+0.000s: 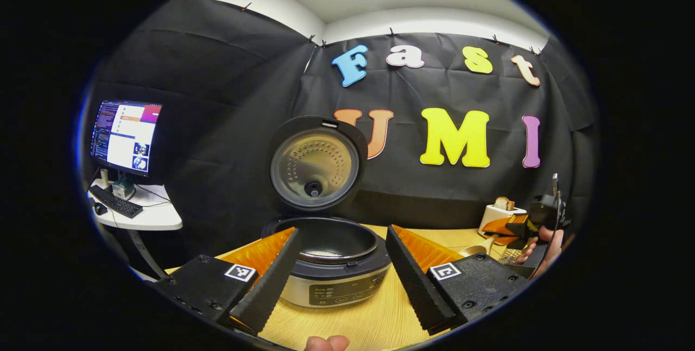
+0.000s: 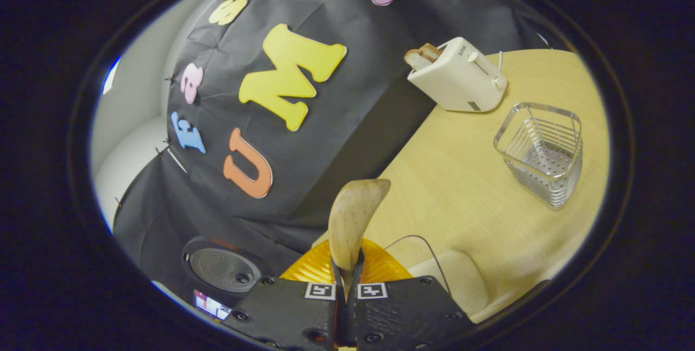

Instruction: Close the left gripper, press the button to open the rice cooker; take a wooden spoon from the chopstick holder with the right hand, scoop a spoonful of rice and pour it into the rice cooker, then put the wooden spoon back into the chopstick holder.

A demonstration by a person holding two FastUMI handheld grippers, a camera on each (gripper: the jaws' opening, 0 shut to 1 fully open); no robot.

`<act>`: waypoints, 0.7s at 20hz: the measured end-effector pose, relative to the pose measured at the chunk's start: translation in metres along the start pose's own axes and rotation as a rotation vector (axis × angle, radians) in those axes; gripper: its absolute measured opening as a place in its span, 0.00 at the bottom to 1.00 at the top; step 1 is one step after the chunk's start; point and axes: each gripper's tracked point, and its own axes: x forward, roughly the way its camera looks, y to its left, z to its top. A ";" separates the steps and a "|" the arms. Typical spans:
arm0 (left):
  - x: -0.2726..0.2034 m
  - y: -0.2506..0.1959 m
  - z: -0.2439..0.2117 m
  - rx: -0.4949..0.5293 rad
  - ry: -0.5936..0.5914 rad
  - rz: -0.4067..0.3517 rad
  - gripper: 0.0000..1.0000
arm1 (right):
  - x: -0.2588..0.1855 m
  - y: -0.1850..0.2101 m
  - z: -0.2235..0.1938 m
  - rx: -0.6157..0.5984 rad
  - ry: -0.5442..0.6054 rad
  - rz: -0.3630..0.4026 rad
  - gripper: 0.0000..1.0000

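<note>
I'm seeing the rice cooker (image 1: 331, 264) lid up, pot facing the left hand-held gripper (image 1: 343, 280), whose jaws are standing wide; right hand-held gripper (image 2: 346, 277) is clamping the wooden spoon (image 2: 355, 218), long axis running forward, bowl tilted toward the cloth wall; chopstick holder (image 2: 543, 152) is sitting well off to its right on the counter (image 2: 461, 188); can't tell if rice is aboard.

Left gripper (image 1: 341, 280) black housings with square coded tags, visible screws, ribbed fingers, right gripper (image 2: 346, 277) alike
</note>
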 end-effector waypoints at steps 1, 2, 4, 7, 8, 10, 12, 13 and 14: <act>0.000 -0.001 0.000 0.005 -0.001 0.003 1.00 | -0.003 0.000 0.006 0.031 -0.003 0.010 0.00; 0.000 -0.001 0.001 0.010 -0.005 0.004 0.93 | -0.005 0.001 0.011 0.049 -0.006 0.021 0.00; -0.001 0.000 0.001 0.025 -0.007 0.009 1.00 | -0.007 0.003 0.020 0.076 -0.010 0.037 0.00; -0.001 0.006 0.002 0.040 -0.012 0.026 1.00 | -0.006 0.008 0.033 0.091 -0.034 0.048 0.00; -0.001 0.009 0.003 0.042 -0.014 0.032 1.00 | -0.007 0.013 0.035 0.091 -0.034 0.052 0.00; 0.001 0.015 0.001 0.042 -0.007 0.044 1.00 | -0.004 0.026 0.036 0.094 -0.022 0.071 0.00; 0.002 0.018 -0.004 0.045 0.008 0.052 1.00 | -0.001 0.041 0.038 0.099 -0.018 0.093 0.00; 0.002 0.020 -0.006 0.047 0.017 0.056 1.00 | 0.003 0.049 0.037 0.096 -0.017 0.100 0.00; 0.002 0.023 -0.009 0.046 0.028 0.057 1.00 | 0.007 0.057 0.035 0.096 -0.009 0.106 0.00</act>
